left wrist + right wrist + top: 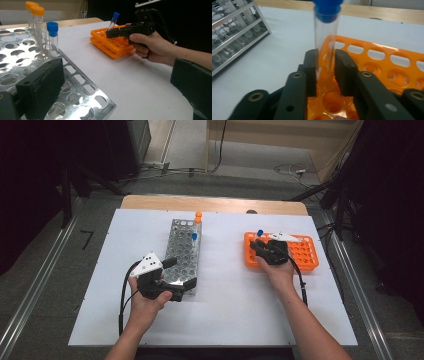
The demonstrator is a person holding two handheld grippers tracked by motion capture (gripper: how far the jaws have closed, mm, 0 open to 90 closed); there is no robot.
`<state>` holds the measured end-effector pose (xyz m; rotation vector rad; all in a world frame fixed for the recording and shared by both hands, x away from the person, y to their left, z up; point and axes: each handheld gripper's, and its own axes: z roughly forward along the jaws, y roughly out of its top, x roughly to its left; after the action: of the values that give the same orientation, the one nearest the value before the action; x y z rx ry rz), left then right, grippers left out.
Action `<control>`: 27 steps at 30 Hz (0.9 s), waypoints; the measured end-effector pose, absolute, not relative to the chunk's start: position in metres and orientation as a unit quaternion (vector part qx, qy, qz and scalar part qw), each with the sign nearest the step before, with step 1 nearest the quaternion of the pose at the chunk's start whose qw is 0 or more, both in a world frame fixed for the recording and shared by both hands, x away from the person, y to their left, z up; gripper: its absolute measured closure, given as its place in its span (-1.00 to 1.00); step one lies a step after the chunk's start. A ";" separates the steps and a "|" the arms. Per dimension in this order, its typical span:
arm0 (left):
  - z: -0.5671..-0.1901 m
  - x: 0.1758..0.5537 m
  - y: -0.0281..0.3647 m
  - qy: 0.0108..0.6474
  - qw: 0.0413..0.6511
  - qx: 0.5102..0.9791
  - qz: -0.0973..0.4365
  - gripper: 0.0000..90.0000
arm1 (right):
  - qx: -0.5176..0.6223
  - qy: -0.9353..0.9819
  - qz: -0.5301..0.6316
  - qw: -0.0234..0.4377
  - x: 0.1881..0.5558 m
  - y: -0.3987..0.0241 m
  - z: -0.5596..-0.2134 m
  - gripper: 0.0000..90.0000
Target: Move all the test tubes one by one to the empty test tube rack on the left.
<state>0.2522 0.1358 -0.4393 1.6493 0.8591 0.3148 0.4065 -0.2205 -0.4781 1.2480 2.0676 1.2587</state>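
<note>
A clear tube with a blue cap [325, 30] stands tilted in a corner hole of the orange rack [387, 62]. My right gripper [325, 67] is shut on it, both pads pressed against the glass low down. From above, that tube [260, 233] sticks up at the orange rack's [305, 255] near left corner, in my right gripper [259, 246]. My left gripper [180, 273] is open at the near end of the metal rack [182, 250], one jaw over its top plate [20, 52] and the other off its side, nothing held.
The metal rack holds a blue-capped tube [52, 27] and two orange-capped tubes [37, 11] at its far end. A white sheet [225, 310] covers the table. Cables trail from both grippers toward the person.
</note>
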 end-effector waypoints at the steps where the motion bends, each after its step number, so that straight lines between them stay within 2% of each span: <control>1: -0.439 0.252 0.135 0.368 0.587 0.708 0.135 -1.00 | 0.444 0.744 0.453 0.212 0.406 -0.220 -0.478 0.65; 14: -0.438 0.252 0.132 0.362 0.592 0.707 0.137 -1.00 | 0.434 0.728 0.485 0.215 0.398 -0.228 -0.459 0.67; 27: -0.435 0.251 0.123 0.352 0.592 0.713 0.136 -1.00 | 0.389 0.745 0.506 0.194 0.362 -0.232 -0.433 0.67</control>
<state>0.2514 0.1234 -0.4351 1.6578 0.8179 0.3153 0.3621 -0.2320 -0.4331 1.0905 2.0900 1.4180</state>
